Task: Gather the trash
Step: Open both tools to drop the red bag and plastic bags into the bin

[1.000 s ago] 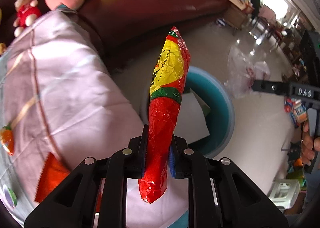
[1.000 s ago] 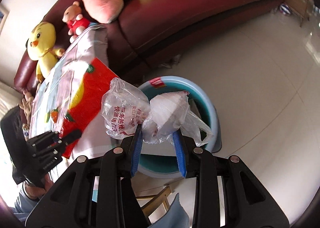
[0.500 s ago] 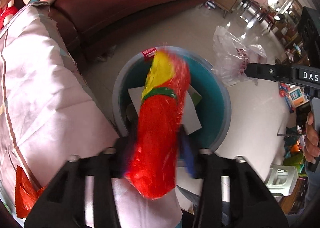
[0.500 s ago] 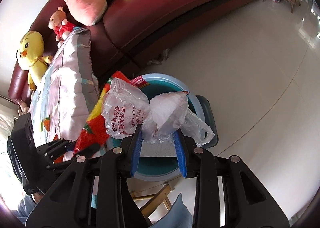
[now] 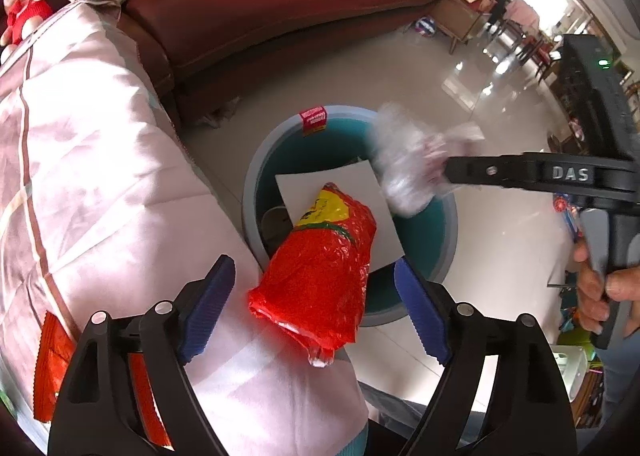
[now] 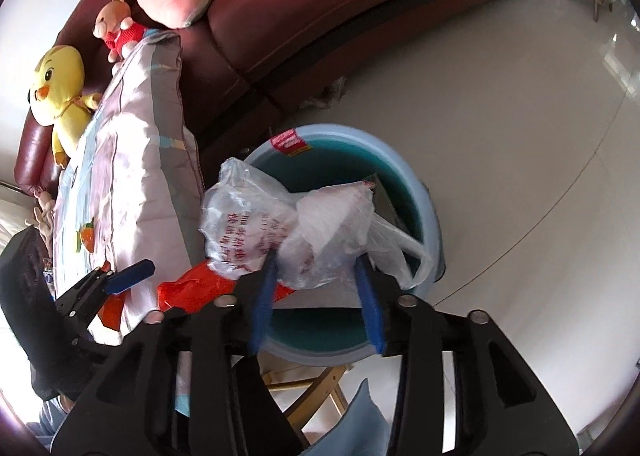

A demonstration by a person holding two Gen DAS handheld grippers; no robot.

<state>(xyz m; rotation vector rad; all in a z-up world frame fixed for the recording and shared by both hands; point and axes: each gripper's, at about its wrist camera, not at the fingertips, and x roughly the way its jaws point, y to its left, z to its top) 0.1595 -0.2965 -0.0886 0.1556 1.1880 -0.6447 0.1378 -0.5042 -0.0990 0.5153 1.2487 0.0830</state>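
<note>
With the left gripper (image 5: 314, 284) opening wide, its pads clear of the red wrapper (image 5: 320, 272) between them, and the right gripper (image 6: 316, 280) opening around the plastic bag (image 6: 292, 224), either could miss the bin (image 5: 256, 176) ahead.

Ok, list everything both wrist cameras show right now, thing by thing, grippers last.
bin: one, teal inside with a grey-blue rim, on the floor beside the quilt
snack bag: one, red and yellow, loose between the left pads, lying over the bin's near rim
plastic bag: one, clear with red print, between the right pads above the bin
cardboard sheet: one, grey, inside the bin
quilt: one, pink, left of the bin
sofa: one, dark red, behind the bin
plush toys: several, along the sofa
left gripper: black with blue pads, jaws opening
right gripper: black with blue pads, jaws opening
hand: one, on the right gripper's handle
</note>
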